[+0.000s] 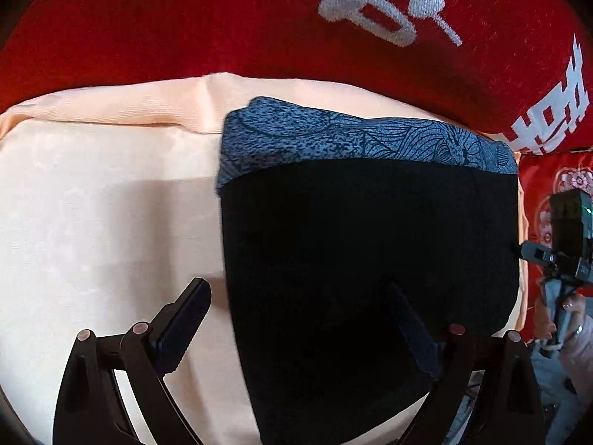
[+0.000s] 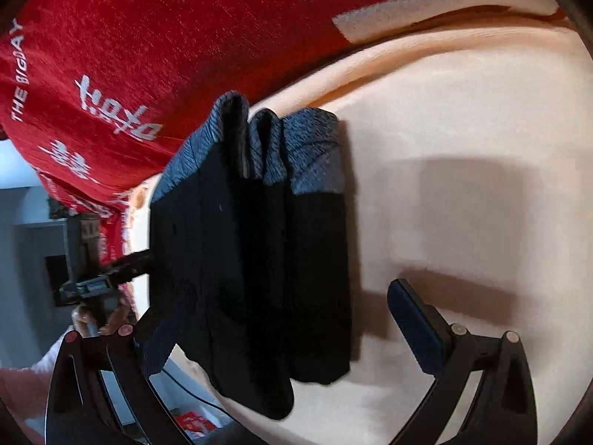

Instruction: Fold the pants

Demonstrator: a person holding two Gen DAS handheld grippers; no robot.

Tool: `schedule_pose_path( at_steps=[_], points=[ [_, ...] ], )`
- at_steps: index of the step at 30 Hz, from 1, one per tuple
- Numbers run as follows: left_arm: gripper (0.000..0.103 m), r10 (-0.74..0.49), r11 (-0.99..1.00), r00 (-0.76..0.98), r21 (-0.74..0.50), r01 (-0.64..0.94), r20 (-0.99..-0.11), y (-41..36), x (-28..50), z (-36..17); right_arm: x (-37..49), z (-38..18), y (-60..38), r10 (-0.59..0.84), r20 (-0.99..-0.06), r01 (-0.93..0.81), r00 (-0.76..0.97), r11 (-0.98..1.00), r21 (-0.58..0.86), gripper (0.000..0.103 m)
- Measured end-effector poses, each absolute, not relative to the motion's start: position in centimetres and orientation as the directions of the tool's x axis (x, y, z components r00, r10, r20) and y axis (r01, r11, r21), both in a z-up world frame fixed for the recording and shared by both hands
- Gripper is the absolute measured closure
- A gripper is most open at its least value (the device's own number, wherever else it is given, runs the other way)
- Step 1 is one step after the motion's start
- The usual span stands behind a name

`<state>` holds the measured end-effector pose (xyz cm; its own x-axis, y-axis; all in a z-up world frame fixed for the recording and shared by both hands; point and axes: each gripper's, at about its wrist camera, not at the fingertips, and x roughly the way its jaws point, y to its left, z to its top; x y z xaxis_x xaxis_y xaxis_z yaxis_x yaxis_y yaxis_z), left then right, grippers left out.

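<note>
With both the left gripper (image 1: 300, 319) and right gripper (image 2: 274, 319) spread apart, the stacked pants (image 2: 255, 259) could be toppled toward 9 o'clock off the peach sheet (image 2: 463, 148) if nudged.

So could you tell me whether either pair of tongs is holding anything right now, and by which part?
Nothing is gripped: the left tongs and right tongs both stand wide open at the folded pants, clamped on no part.
</note>
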<state>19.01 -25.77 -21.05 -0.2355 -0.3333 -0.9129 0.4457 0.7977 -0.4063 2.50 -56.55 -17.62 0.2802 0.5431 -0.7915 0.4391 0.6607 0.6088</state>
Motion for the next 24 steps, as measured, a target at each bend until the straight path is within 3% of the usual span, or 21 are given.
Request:
schedule_pose_path(
  at_steps=[5, 6, 12, 14, 15, 17, 19, 22, 24],
  points=[
    [0.006, -0.366, 0.766, -0.263, -0.45, 0.459, -0.893, -26.4, 19.3, -22.1, 3.8, -18.3, -56.6, 0.628, -0.709, 0.395, 0.322, 0.591, 0.703, 0.002],
    [0.001, -0.367, 0.764, -0.262, -0.45, 0.462, -0.892, -26.6, 19.3, -22.2, 4.0, -18.6, -56.5, 0.637, -0.703, 0.386, 0.317, 0.59, 0.709, 0.002],
    [0.001, -0.396, 0.761, -0.243, -0.465, 0.453, -0.886, -27.2, 19.7, -23.4, 4.7, -20.1, -56.1, 0.682, -0.681, 0.368, 0.269, 0.581, 0.726, 0.003],
    [0.001, -0.402, 0.764, -0.232, -0.464, 0.449, -0.886, -27.0, 19.3, -22.7, 4.8, -20.2, -56.4, 0.679, -0.68, 0.384, 0.277, 0.57, 0.726, 0.007],
    [0.001, -0.399, 0.771, -0.221, -0.456, 0.444, -0.89, -26.9, 19.2, -22.5, 4.8, -20.3, -56.5, 0.676, -0.682, 0.401, 0.279, 0.564, 0.722, 0.017],
    [0.008, -0.401, 0.775, -0.198, -0.446, 0.448, -0.894, -26.3, 18.6, -21.5, 4.8, -20.3, -56.6, 0.652, -0.711, 0.432, 0.261, 0.58, 0.691, 0.03],
    [0.023, -0.404, 0.771, -0.171, -0.435, 0.465, -0.899, -26.7, 17.9, -20.4, 4.7, -19.8, -56.3, 0.652, -0.713, 0.424, 0.259, 0.586, 0.69, 0.043],
    [0.042, -0.41, 0.767, -0.144, -0.426, 0.48, -0.901, -26.5, 17.6, -18.9, 4.7, -19.0, -56.1, 0.646, -0.714, 0.435, 0.269, 0.58, 0.689, 0.053],
    [0.045, -0.412, 0.77, -0.141, -0.426, 0.475, -0.9, -26.8, 17.6, -18.2, 4.7, -18.1, -55.8, 0.647, -0.708, 0.433, 0.284, 0.572, 0.696, 0.057]
  ],
)
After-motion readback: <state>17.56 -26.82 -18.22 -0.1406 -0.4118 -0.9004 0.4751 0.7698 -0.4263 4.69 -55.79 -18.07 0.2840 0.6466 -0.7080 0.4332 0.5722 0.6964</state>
